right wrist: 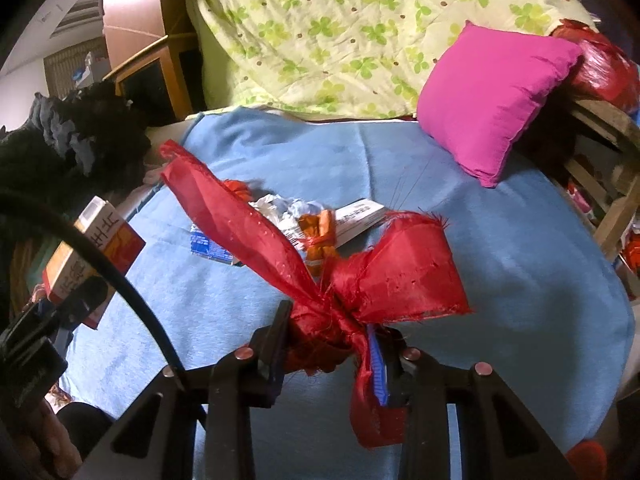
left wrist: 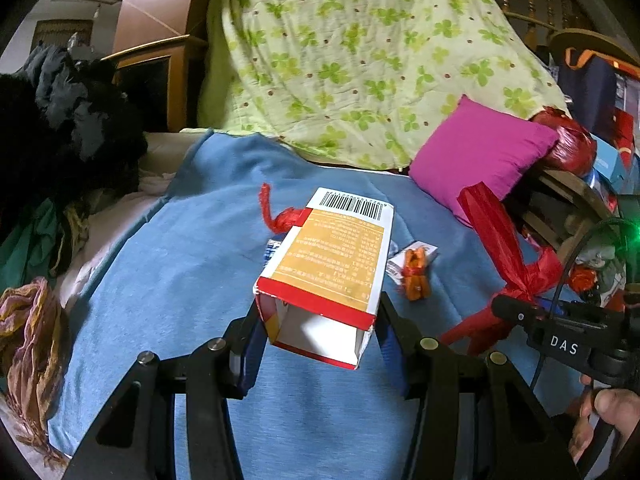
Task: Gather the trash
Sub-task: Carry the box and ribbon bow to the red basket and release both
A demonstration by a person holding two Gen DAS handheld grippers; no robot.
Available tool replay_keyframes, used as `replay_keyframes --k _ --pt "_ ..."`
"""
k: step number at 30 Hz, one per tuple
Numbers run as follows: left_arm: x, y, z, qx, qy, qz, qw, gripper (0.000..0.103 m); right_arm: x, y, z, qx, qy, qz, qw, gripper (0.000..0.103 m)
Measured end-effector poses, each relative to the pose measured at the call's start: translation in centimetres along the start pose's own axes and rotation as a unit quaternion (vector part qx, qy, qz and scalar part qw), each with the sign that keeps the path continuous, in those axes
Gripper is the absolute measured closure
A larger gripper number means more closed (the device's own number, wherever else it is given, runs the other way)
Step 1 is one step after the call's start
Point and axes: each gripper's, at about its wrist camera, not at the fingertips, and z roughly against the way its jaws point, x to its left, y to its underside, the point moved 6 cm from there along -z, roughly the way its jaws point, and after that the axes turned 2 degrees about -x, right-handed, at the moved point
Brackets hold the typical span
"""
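Nearest the lens in the left wrist view, the left gripper [left wrist: 320, 320] has its fingers [left wrist: 250, 344] partly open and clamped on the sides of an empty open-ended cardboard carton with red trim, an orange label and a barcode [left wrist: 328, 256], held clear of the blue fleece blanket [left wrist: 160, 280] that covers the bed. In the right wrist view the right gripper [right wrist: 334, 344] has its fingers [right wrist: 276, 340] nearly closed on the knot of a crumpled red satin ribbon bow [right wrist: 352, 280], whose loops and tails spread above and below the grip.

So two pieces of trash appear to be picked up and in hand, and neither has been dropped anywhere yet; no bin or bag shows in either picture, so where they go cannot be told.

More remains on the blanket at mid-frame: a twisted orange foil wrapper [right wrist: 320, 236], a small white printed card [right wrist: 356, 216] just beside it, a wad of crumpled white paper [right wrist: 284, 208], a blue printed sachet [right wrist: 208, 246] and a scrap of red plastic [left wrist: 280, 212] beyond the carton. The task looks well short of finished.

Both grippers tilt downward toward the bed, side by side, each showing at the edge of the other's view; a hand [left wrist: 608, 416] shows at the lower right on the right gripper's handle.

Farther back lie a magenta square cushion [right wrist: 488, 96] at the right and a pale green clover-print quilt [right wrist: 340, 28] across the top.
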Motion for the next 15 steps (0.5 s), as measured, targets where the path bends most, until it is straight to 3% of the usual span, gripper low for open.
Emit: replay_keyframes --k 5,15 --pt "-2.3 0.1 -0.1 0.007 0.013 -0.02 0.9997 0.05 -2.4 0.5 1.0 -0.01 0.008 -0.019 1.0 0.067" --pt "-9.8 0.8 -0.7 0.029 0.059 -0.072 0.9953 0.05 -11.6 3.1 4.1 -0.03 0.034 -0.09 0.995 0.067"
